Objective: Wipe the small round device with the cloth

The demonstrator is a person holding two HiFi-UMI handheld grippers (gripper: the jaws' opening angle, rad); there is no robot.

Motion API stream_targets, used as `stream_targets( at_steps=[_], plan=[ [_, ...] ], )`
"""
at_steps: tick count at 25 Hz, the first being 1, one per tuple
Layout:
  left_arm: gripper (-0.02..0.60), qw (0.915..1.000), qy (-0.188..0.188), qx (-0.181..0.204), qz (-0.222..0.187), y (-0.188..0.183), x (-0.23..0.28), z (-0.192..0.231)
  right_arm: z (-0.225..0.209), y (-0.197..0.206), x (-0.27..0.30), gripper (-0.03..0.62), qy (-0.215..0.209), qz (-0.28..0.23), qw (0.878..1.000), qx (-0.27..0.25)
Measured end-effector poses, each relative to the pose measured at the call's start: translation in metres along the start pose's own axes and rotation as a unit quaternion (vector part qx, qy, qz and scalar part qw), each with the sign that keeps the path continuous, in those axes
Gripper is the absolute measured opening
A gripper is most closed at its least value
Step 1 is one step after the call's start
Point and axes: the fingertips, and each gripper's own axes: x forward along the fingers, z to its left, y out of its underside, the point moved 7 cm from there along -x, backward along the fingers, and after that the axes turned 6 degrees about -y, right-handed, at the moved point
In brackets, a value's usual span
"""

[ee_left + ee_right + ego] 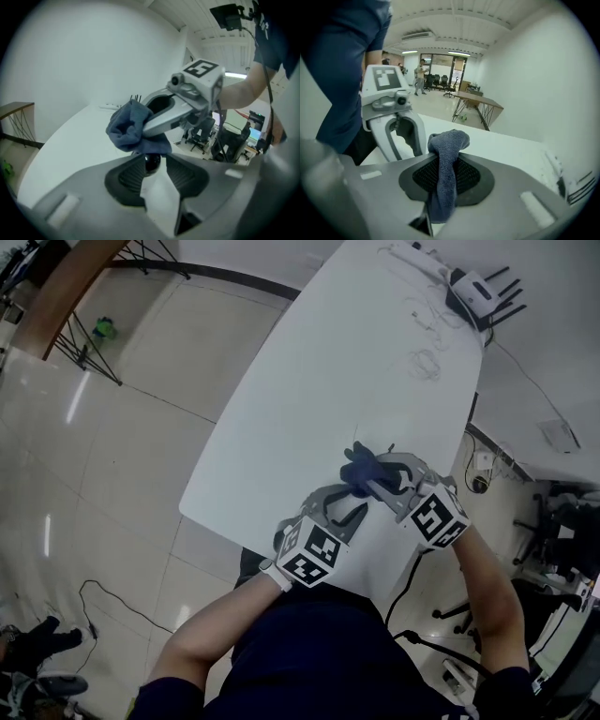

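My left tool pinches the hard, probably slick round device at its sides; my right tool clamps the limp cloth.

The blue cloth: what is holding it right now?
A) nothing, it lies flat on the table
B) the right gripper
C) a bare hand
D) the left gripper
B: the cloth hangs pinched between the right gripper's fingers, while the left gripper holds the small round device.
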Motion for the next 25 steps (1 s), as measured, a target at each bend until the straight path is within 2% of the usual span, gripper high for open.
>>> stream_targets(
  at_steps=[2,6,9,13,19,22,24,25],
  plan=[
    [0.137,1.0000,-0.002,-0.005,0.000,-0.001,0.000,-0.001,-0.022,0.014,0.012,0.075,-0.044,-0.012,0.996,0.075],
    [0.137,0.9999,-0.002,-0.012,0.002,0.003,-0.002,-0.004,-0.053,0.043,0.036,0.074,-0.128,-0.016,0.971,0.202],
    [0.137,0.9999,-0.003,-0.015,0.003,0.005,-0.005,-0.004,-0.063,0.056,0.053,0.074,-0.164,-0.005,0.957,0.237],
    [0.137,0.9998,-0.006,-0.019,0.004,0.011,-0.009,-0.001,-0.057,0.072,0.077,0.074,-0.187,0.025,0.955,0.231],
    [0.137,0.9998,0.000,-0.014,0.010,0.015,-0.012,-0.003,-0.055,0.077,0.087,0.074,-0.173,0.051,0.962,0.206],
    [0.137,0.9997,0.007,-0.021,0.014,0.016,-0.018,-0.002,-0.059,0.079,0.072,0.074,-0.126,0.036,0.962,0.240],
    [0.137,0.9994,0.010,-0.028,0.018,0.016,-0.025,0.002,-0.058,0.090,0.058,0.074,-0.064,0.004,0.948,0.312],
    [0.137,0.9992,0.010,-0.032,0.020,0.016,-0.028,0.006,-0.055,0.097,0.052,0.074,-0.030,-0.016,0.933,0.358]
  ],
)
